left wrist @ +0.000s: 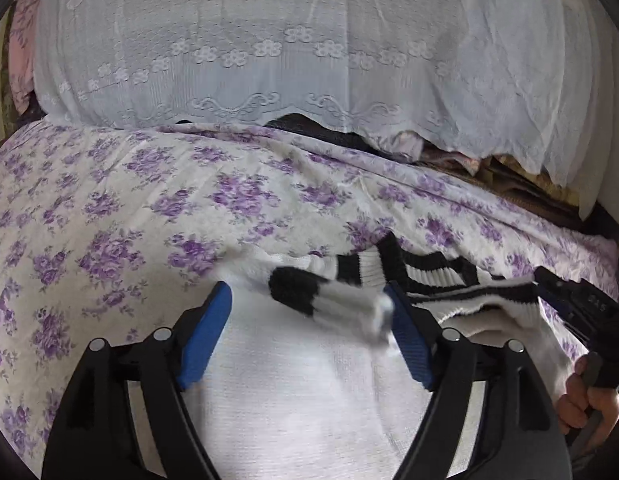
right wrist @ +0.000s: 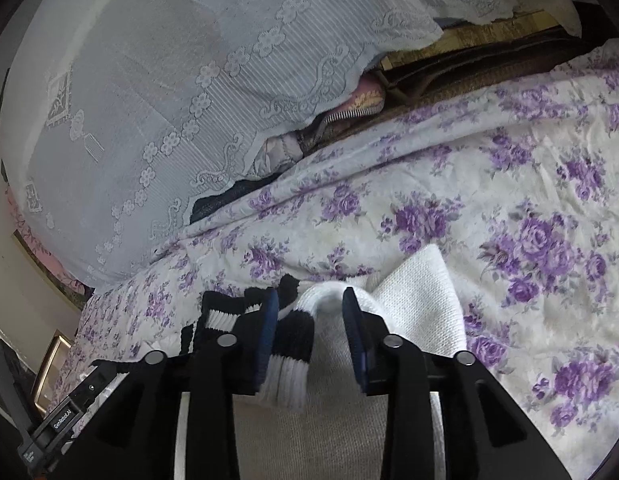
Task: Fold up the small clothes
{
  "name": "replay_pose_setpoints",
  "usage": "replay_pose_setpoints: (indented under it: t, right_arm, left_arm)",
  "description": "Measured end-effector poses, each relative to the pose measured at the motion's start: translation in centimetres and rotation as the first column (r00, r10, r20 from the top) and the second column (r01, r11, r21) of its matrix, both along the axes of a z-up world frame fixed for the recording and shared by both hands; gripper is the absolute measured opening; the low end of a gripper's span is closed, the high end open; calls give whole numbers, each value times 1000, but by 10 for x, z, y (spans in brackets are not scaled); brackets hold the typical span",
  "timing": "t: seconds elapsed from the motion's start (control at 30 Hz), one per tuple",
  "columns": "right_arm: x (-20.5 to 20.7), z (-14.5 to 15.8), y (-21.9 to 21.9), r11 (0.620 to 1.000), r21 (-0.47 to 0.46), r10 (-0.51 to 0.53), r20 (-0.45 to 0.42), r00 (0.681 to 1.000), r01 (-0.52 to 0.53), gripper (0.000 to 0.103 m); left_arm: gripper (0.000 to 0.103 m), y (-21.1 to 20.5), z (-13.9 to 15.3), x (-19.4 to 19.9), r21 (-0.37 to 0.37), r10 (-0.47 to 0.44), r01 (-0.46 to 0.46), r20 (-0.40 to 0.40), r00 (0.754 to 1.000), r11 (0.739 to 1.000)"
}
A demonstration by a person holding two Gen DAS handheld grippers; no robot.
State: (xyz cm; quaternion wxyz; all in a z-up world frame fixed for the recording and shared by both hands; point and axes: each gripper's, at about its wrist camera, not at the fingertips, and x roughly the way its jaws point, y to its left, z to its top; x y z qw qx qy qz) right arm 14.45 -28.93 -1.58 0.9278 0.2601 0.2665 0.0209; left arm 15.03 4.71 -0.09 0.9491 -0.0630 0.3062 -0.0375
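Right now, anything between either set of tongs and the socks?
Nothing visible. The white socks with black stripes lie on the flowered bedspread, right between the open left tongs. The right tongs are also open, straddling a sock with no pad pressing it.

White socks (left wrist: 349,300) with black-striped cuffs lie bunched on the floral sheet; one cuff doubled over.

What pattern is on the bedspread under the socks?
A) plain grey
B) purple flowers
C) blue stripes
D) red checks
B: the bedspread is pale with clusters of purple roses all over it, and the black-and-white socks lie on it.
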Motion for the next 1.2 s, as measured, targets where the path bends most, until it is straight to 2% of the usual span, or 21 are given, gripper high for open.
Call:
replay_pose_setpoints:
  t: [0.03,0.1,0.17,0.3,0.43,0.57,0.7,0.83,0.9,0.93,1.0,1.03,1.07,1.13,1.2]
  right_arm:
    - [-3,4,-2,1000,-6,-7,13,1000,7,40]
    - [-6,9,-6,1000,-9,-9,25,1000,9,40]
    - [-8,14,-6,1000,-18,11,28,1000,-10,36]
    - [-20,24,3,996,-81,47,46,998,-43,34]
    - [-35,20,20,989,-105,111,23,994,-108,34]
    - [-49,13,45,973,-146,181,-8,983,-180,34]
    - [-56,1,70,948,-182,251,-73,965,-260,34]
    - [-45,-14,100,903,-261,297,-197,934,-342,34]
    - [-22,-23,113,878,-310,281,-283,917,-365,34]
    - [-9,-23,115,873,-323,275,-294,915,-366,34]
    - [23,-18,111,900,-298,227,-304,925,-318,29]
    - [39,-14,101,933,-260,172,-286,943,-249,18]
    - [48,-10,92,957,-225,123,-256,959,-183,13]
    - [49,-9,79,979,-172,73,-204,976,-109,16]
    - [37,-16,72,989,-123,66,-169,983,-88,17]
  left_arm:
    - [94,3,2,-2,28,49,-50,23,999,998]
    - [96,9,9,-5,54,85,-89,65,994,995]
    - [96,12,12,-6,74,99,-104,69,993,992]
    - [96,18,8,-7,167,120,-127,49,992,978]
    - [96,32,-5,-12,149,116,-113,-16,993,982]
    - [96,35,-9,-33,165,102,-98,-19,995,981]
    - [96,24,-10,-43,190,38,-34,-15,999,981]
    - [96,0,-28,-29,278,-11,36,-91,996,960]
    - [96,-11,-35,-10,313,14,26,-125,992,949]
    - [96,-14,-37,3,326,44,2,-137,990,946]
    - [96,-9,-34,27,306,140,-90,-147,979,948]
    - [96,-2,-33,35,259,174,-129,-159,972,957]
    - [96,5,-32,40,199,184,-148,-172,968,969]
    - [96,13,-35,35,90,139,-124,-178,974,988]
    - [96,12,-39,28,119,138,-119,-161,977,986]
